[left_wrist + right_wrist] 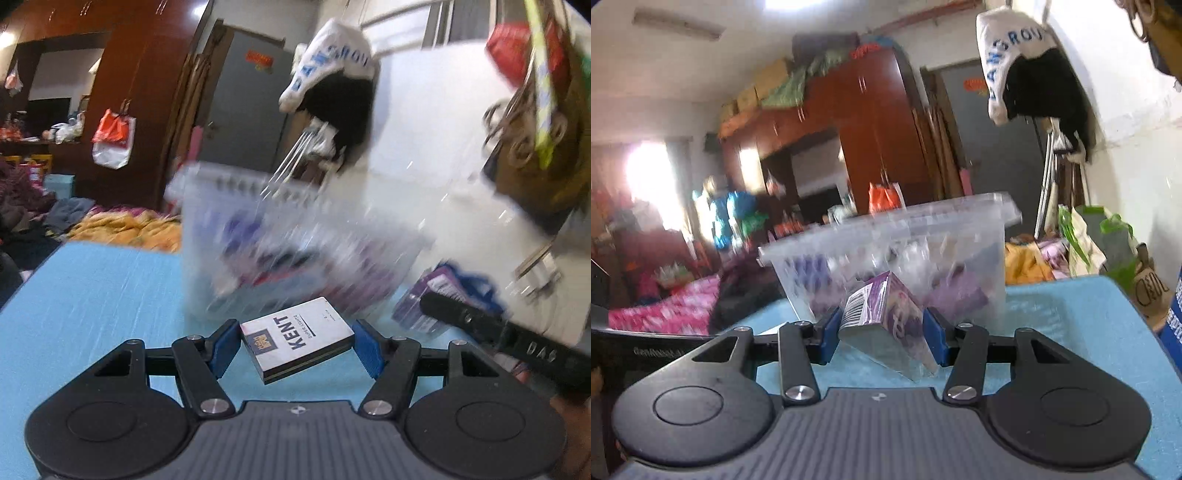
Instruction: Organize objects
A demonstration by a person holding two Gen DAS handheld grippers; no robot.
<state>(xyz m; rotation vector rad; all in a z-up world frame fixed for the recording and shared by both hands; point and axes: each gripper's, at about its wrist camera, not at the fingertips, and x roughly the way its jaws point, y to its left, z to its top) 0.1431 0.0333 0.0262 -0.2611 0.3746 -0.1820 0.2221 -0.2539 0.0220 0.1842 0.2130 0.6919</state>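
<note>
My left gripper [297, 341] is shut on a white Kent cigarette pack [297, 338], held flat and lifted above the blue table [92, 295]. Its blue pads [225, 343] press both short sides of the pack. A clear plastic bin [258, 236] with several purple and white packets inside stands just beyond it, blurred. My right gripper [881, 332] is shut on a purple box with a barcode [886, 317], tilted between the pads. The same clear bin [905, 251] stands right behind that box. The right gripper's black body [517, 336] shows at the right in the left wrist view.
A purple packet [424, 299] lies on the table right of the bin. A white and black garment [332, 85] hangs on the wall above. Beyond the table's far edge lie bedding and clothes [122, 225], a wooden wardrobe [871, 140] and bags [1089, 240].
</note>
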